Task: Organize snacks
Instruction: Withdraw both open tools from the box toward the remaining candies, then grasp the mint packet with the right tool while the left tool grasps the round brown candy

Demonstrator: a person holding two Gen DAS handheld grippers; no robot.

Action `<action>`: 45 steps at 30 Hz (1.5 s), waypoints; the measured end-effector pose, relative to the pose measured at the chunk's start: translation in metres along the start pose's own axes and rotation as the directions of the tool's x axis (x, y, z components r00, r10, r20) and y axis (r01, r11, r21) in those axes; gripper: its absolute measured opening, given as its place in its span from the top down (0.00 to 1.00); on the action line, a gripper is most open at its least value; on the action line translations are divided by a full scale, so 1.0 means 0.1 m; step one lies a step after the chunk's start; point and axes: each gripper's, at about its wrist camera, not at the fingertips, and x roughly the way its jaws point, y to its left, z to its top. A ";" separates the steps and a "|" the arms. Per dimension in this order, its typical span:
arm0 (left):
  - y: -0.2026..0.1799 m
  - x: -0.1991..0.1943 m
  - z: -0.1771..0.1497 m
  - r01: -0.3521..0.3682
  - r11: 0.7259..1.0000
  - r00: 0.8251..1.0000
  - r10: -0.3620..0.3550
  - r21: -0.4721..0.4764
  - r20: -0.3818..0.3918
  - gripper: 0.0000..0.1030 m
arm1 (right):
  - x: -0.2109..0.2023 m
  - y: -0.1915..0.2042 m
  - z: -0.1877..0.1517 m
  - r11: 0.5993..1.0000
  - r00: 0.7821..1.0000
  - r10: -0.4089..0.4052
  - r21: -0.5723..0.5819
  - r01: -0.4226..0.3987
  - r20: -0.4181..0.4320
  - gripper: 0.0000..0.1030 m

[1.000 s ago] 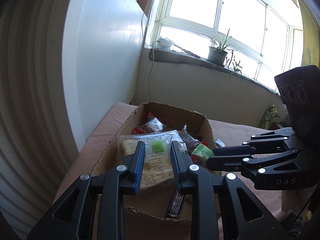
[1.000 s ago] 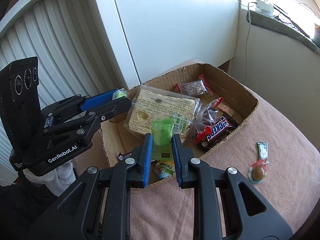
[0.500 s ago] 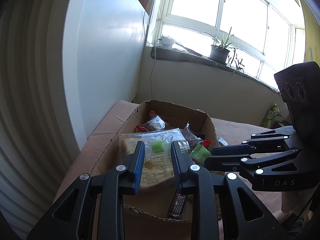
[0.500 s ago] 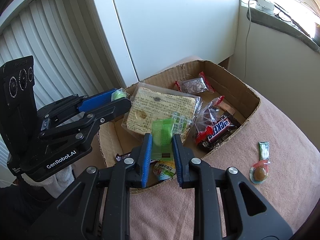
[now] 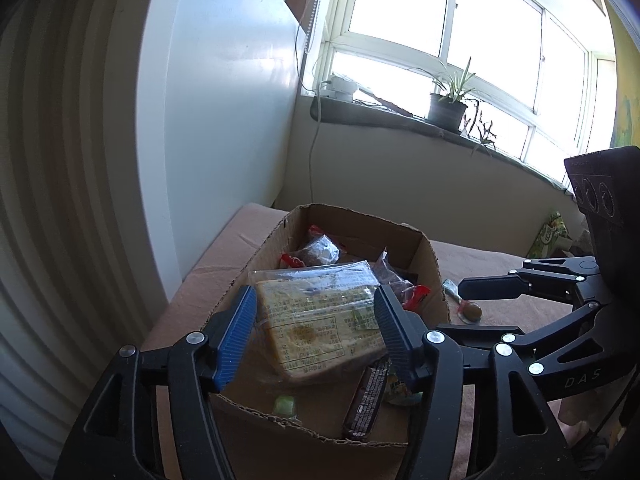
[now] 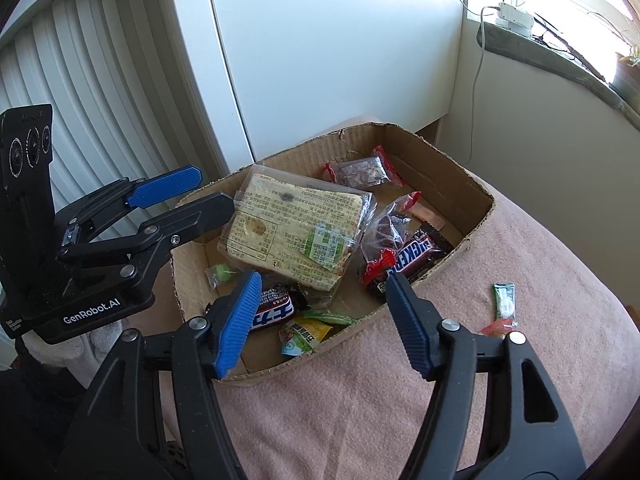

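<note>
While most snacks fill the cardboard box (image 6: 478, 208), both grippers' jaws have just released; two candies (image 6: 503, 300) remain outside.

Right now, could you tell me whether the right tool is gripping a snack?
No, the right tool stands open and empty above the cardboard box.

Both claws are black plastic with ribbed blue pads and silver screws: left claw (image 6: 192, 196) reads "GenRobot.AI", right claw (image 5: 476, 300) "DAS".
</note>
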 end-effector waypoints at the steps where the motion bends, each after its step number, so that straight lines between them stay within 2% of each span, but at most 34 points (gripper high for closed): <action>1: -0.01 0.00 0.00 0.001 1.000 1.000 -0.001 0.001 0.001 0.39 | -0.01 -0.02 -0.01 1.000 1.000 -0.002 0.004 0.002 0.001 0.31; 4: -0.03 0.00 0.01 0.003 1.000 1.000 -0.003 0.002 0.002 0.39 | -0.06 -0.09 -0.03 1.000 1.000 -0.013 0.018 0.013 0.004 0.29; 8: -0.09 0.01 0.03 0.011 1.000 1.000 -0.011 0.006 0.005 0.39 | -0.19 -0.23 -0.07 0.998 0.999 -0.037 0.050 0.036 0.031 0.20; 16: -0.32 0.03 0.10 0.055 0.998 0.998 -0.055 0.016 0.015 0.39 | -0.42 -0.67 -0.18 0.985 0.994 -0.095 0.151 0.086 0.056 0.19; 22: -0.69 0.06 0.15 0.128 0.990 0.992 -0.129 0.057 0.017 0.38 | -0.56 -1.15 -0.26 0.956 0.985 -0.162 0.259 0.141 0.063 0.19; 28: -1.14 0.24 0.04 0.241 0.967 0.970 -0.237 0.083 -0.057 0.38 | -0.57 -1.55 -0.34 0.937 0.986 -0.157 0.325 0.133 0.050 0.19; 31: -1.30 0.41 -0.03 0.312 0.949 0.944 -0.305 0.045 -0.127 0.38 | -0.48 -1.70 -0.34 0.936 0.992 -0.124 0.335 0.108 0.029 0.19; 33: -1.42 0.52 -0.08 0.323 0.945 0.937 -0.311 0.054 -0.161 0.39 | -0.36 -1.76 -0.31 0.940 0.996 -0.088 0.331 0.081 0.006 0.19; 36: -1.59 0.69 -0.15 0.334 0.940 0.926 -0.314 0.068 -0.211 0.40 | -0.11 -1.81 -0.27 0.949 0.998 -0.018 0.313 0.034 -0.055 0.27; 39: -1.69 0.86 -0.22 0.317 0.945 0.923 -0.288 0.082 -0.254 0.47 | 0.12 -1.87 -0.25 0.951 0.994 0.012 0.307 0.022 -0.109 0.36; 41: -1.72 0.97 -0.25 0.306 0.948 0.921 -0.273 0.083 -0.276 0.50 | 0.26 -1.92 -0.24 0.951 0.990 0.032 0.309 0.013 -0.140 0.49; 45: -1.77 1.15 -0.30 0.285 0.954 0.920 -0.243 0.097 -0.308 0.55 | 0.45 -1.98 -0.23 0.953 0.984 0.048 0.303 0.007 -0.173 0.55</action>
